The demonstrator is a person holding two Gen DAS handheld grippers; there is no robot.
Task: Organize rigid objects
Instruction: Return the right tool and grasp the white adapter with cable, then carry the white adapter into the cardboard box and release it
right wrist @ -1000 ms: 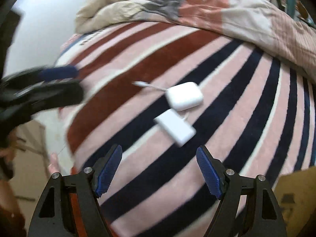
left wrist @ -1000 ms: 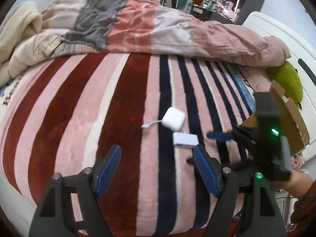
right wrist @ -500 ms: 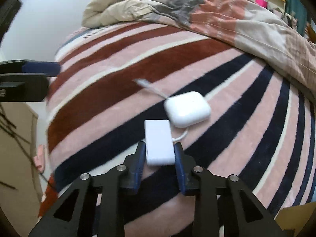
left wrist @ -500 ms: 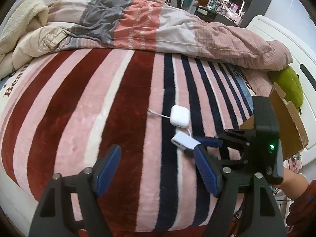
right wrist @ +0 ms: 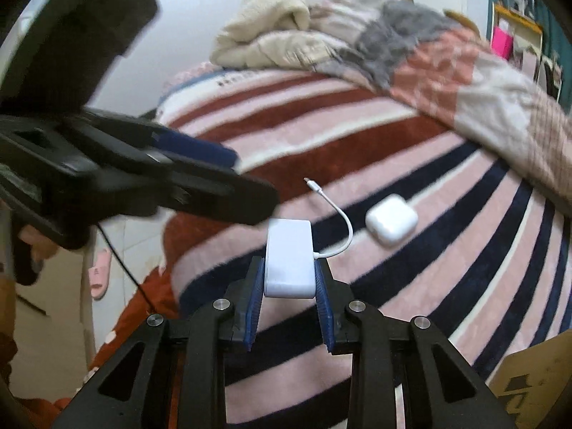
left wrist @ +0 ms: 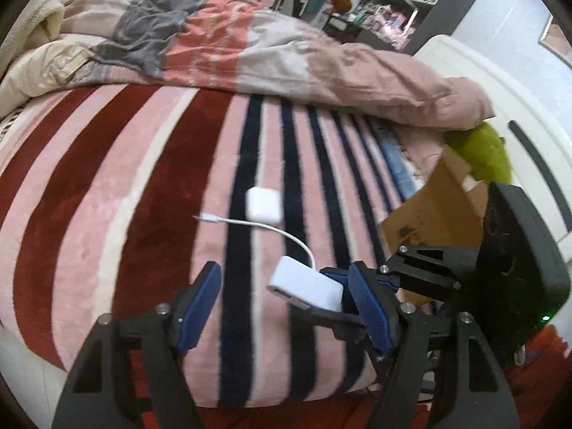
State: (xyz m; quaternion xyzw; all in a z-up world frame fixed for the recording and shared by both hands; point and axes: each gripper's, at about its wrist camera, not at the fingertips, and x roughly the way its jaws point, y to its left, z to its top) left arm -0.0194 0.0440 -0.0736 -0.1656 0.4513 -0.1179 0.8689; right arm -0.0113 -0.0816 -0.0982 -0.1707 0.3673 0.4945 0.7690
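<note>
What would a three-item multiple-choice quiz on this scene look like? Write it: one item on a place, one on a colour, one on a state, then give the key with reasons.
1. Where does the white earbud case lie?
A. On the striped blanket
B. Inside the cardboard box
C. Between the left gripper's fingers

2. What colour are the pads of the right gripper?
A. Red
B. Blue
C. Green

3. What is the state of the left gripper?
A. Shut on the earbud case
B. Shut on the cable
C. Open, holding nothing

Key: 1 A, the case rests on the blanket's stripes, apart from both grippers. 2 B, both pads pressed on the white adapter are blue. 3 C, its fingers stand wide apart with only blanket between them, while the adapter sits in the right gripper.
</note>
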